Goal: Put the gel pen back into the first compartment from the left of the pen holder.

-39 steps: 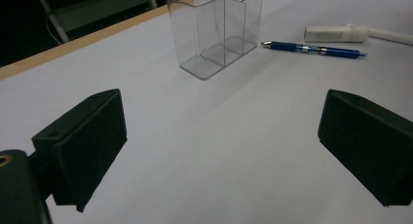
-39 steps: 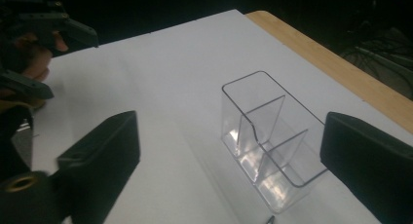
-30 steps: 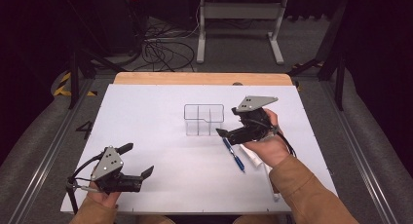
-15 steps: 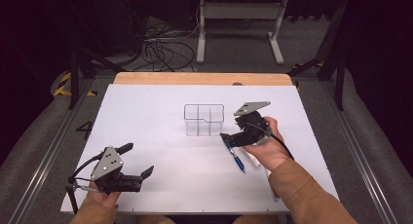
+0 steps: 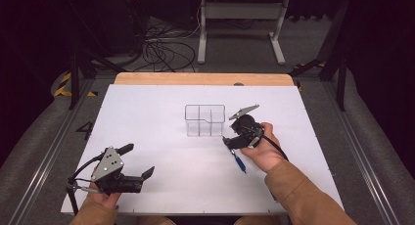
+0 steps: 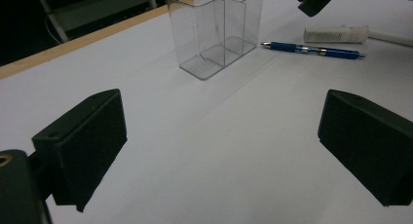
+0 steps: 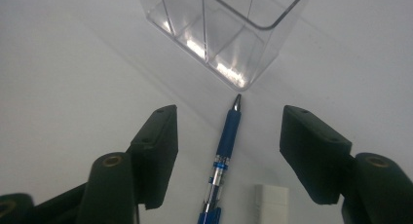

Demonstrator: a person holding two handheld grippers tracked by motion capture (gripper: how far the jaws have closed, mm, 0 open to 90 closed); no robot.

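Right tongs [image 7: 229,151] straddle the blue pen [image 7: 225,141], which lies flat on the white tabletop [image 5: 161,117] with its tip pointing at the near corner of the clear organizer [image 7: 229,34]. The jaws have just been closing; they stand half open with the pen between them, and the pads do not yet press on it. Judged step: pinching the pen for a lift.

- Keep the barrel centred between the pads — it sits slightly nearer the left one in the right gripper view.
- Close on the blue grip section, not the clear barrel, which looks slicker.
- Come down until the pads nearly brush the tabletop, or the pen may roll out.

Left tongs [image 6: 219,151] are wide open and hold nothing, resting at about 8 o'clock from the organizer in the high view.

Clearances, high view: the pen [image 5: 238,161] lies at about 5 o'clock from the organizer [image 5: 204,120], its tip just short of the wall. A white cylinder [image 6: 336,34] lies just beyond the pen in the left gripper view — mind it with the outer pad. Open tabletop spreads toward 9 o'clock; the right edge is well apart.
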